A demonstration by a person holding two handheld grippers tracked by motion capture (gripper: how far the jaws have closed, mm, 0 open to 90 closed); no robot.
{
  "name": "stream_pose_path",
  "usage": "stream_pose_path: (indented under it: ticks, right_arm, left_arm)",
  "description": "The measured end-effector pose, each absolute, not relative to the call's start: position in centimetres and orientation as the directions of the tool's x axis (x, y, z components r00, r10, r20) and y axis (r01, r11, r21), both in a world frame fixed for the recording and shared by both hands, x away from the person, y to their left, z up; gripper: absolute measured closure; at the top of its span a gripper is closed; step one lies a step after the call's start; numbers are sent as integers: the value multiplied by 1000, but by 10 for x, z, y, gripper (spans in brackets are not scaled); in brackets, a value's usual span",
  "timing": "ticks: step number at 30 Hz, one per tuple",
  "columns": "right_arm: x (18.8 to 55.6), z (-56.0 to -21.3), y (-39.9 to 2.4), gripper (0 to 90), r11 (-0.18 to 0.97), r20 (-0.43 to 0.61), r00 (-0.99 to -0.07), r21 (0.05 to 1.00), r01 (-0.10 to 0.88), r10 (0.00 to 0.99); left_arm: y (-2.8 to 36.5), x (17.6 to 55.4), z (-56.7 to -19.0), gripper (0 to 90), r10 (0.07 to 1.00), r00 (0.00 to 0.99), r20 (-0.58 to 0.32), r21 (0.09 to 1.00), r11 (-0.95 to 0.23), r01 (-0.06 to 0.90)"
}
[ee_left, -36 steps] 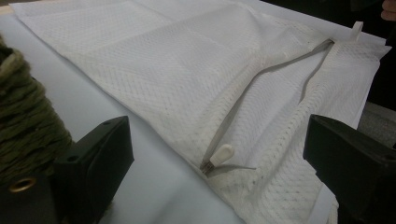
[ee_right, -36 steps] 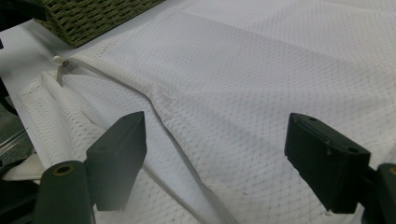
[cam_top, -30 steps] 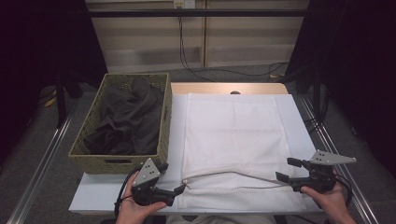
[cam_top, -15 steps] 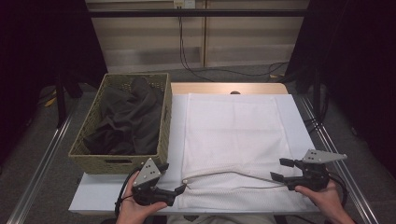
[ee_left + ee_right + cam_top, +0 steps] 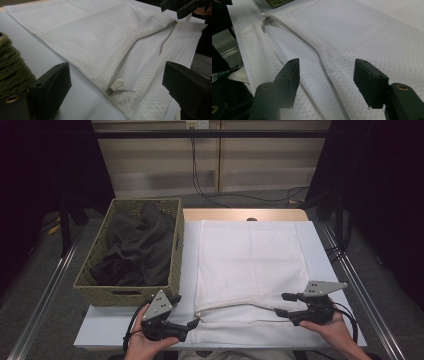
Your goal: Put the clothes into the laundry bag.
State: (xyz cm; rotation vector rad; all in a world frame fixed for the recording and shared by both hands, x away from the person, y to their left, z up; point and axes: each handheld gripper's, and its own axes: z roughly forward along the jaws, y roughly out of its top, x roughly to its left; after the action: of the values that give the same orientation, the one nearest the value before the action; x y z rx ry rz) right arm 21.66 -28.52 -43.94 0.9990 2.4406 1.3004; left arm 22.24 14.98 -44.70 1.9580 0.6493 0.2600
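Right gripper [image 5: 284, 304] has slid left toward the bag's [image 5: 250, 265] zipper [image 5: 235, 306] at lower centre, jaws spread and empty; left gripper [image 5: 192, 324], also agape, hovers by the pull [image 5: 117, 85], so grasp looks next.

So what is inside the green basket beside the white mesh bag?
The basket holds dark clothes, crumpled and piled almost up to its rim. Whatever lies under the pile, and the basket's bottom, is covered, so I cannot tell whether anything else is in there.
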Motion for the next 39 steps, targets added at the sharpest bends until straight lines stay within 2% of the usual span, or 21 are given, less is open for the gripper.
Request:
stream_pose_path:
  ticks: [13, 20, 27, 29, 35, 39]
  right_arm:
    - [242, -445, -251, 431, 447, 119, -798, 775, 447, 591]
    - [253, -451, -235, 368, 491, 106, -816, 752, 439, 568]
    - [263, -456, -219, 366, 528, 107, -837, 731, 432, 536]
    - [266, -458, -215, 424, 540, 103, -844, 726, 425, 526]
    - [271, -461, -212, 514, 555, 110, -850, 713, 428, 515]
    - [271, -471, -208, 577, 619, 78, -865, 668, 414, 496]
  left_arm:
    - [150, 222, -447, 82, 538, 838, -89, 882, -348, 317]
    - [150, 222, -446, 82, 543, 836, -86, 883, -347, 316]
    - [149, 221, -446, 75, 544, 835, -80, 882, -351, 314]
    - [149, 221, -446, 75, 544, 835, -83, 883, -348, 314]
    - [149, 221, -446, 75, 547, 833, -85, 881, -350, 319]
    - [149, 221, -446, 76, 546, 834, -82, 880, -353, 317]
